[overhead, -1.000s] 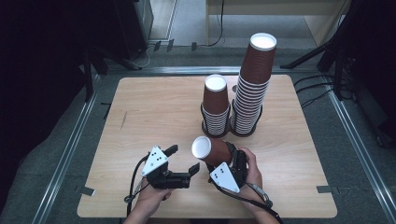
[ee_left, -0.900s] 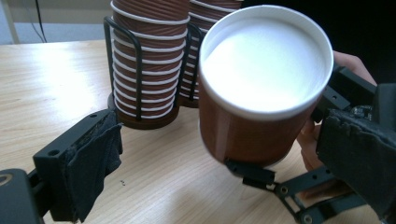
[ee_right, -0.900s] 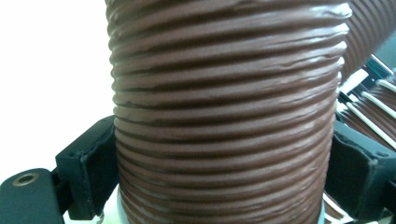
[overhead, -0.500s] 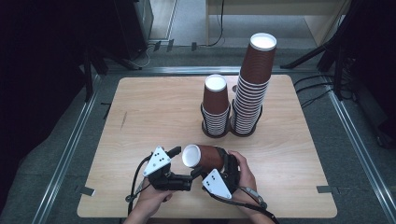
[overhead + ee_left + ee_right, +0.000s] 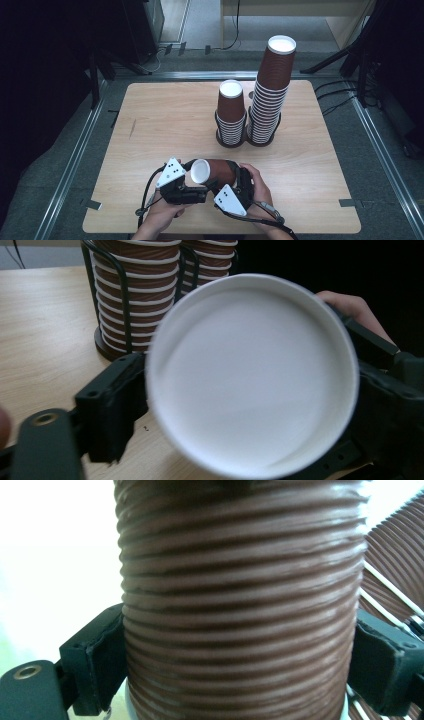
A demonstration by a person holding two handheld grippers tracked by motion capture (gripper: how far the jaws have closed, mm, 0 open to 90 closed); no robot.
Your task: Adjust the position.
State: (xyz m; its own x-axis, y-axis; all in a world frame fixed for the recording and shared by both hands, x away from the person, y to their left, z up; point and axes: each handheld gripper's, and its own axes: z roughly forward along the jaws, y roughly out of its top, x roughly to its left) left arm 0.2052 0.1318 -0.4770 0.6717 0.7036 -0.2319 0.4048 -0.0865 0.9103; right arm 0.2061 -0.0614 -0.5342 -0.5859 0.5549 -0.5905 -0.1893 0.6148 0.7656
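A brown ribbed paper cup (image 5: pixel 220 172) lies on its side above the table's near edge, its white end (image 5: pixel 200 171) facing left. My right gripper (image 5: pixel 227 175) is shut on the cup's ribbed wall (image 5: pixel 240 580), a pad (image 5: pixel 102 660) pressing each side. My left gripper (image 5: pixel 196 176) points at the cup from the left. In the left gripper view its jaws have just been closing and now stand against both sides of the white end (image 5: pixel 250 375). A hand holds each gripper.
Two stacks of brown cups stand in black wire holders at the table's middle right: a short stack (image 5: pixel 231 112) and a taller stack (image 5: pixel 272 90). They rise just behind the held cup (image 5: pixel 135 290). Bare wooden tabletop (image 5: pixel 160 120) spreads to the left.
The right gripper has brought the cup left and nearer the table's front edge, to the left gripper. The left jaws, wide before, have closed around the cup's white end.
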